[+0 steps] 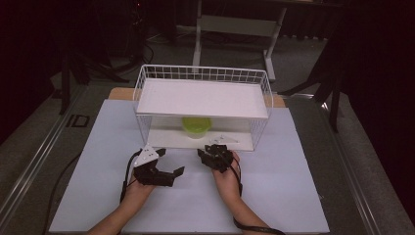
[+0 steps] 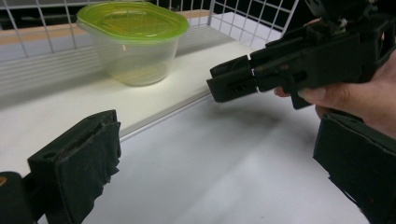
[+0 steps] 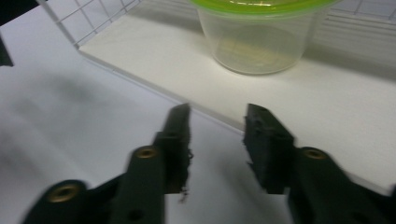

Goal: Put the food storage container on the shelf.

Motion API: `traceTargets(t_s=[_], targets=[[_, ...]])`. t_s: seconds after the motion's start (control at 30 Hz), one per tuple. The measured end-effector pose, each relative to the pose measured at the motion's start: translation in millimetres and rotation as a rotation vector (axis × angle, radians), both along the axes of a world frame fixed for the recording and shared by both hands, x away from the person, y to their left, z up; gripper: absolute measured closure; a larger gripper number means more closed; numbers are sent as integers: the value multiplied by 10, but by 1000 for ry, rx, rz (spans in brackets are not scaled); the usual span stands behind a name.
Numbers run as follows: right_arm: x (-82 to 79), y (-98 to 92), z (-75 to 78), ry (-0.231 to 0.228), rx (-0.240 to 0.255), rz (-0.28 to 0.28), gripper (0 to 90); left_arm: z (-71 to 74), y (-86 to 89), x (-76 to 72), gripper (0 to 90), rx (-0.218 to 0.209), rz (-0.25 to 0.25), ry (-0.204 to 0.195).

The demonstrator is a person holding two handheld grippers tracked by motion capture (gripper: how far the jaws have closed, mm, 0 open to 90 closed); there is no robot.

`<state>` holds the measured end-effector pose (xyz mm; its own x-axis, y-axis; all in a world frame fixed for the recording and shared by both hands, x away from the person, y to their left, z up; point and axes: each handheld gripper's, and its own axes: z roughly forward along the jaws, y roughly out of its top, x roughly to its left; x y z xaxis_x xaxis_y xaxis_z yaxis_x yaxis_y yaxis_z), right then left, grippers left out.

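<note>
Green-lidded clear plastic tub (image 1: 196,126) sits on the white wire rack's (image 1: 264,85) lower shelf, at twelve o'clock from both tools. Left hand-held gripper (image 1: 171,169) gapes wide; right hand-held gripper (image 1: 208,149) stands partly open, empty, apparently aimed to reach in.

The place looked like a lab or test room set up for recording. A white surface (image 1: 274,196) stood on a grey carpeted floor (image 1: 29,142), with dark curtains (image 1: 381,73) around it. Black stand legs (image 1: 68,78) rose at the left, another desk frame (image 1: 235,29) stood behind, and cables (image 1: 142,49) trailed over the floor.
</note>
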<state>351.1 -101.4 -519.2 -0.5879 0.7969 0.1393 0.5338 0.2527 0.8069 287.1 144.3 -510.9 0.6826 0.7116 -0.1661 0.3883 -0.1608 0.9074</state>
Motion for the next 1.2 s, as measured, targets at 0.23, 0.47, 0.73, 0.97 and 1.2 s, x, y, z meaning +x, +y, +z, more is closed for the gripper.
traceTargets(t_s=[0.23,0.47,0.73,0.97,1.2], targets=[[-81,-113,58,-4,46,32,339,28,-2,-47,16,3,-12,6],[-257,-270,196,-21,103,88,206,99,27,-136,16,-8,-24,17],[-427,-365,232,-46,86,120,184,133,63,-246,16,-25,-41,16],[-585,-478,224,-65,82,133,184,104,89,-330,16,-29,-49,26],[-700,-625,229,-82,86,127,184,81,132,-374,16,-33,-49,23]])
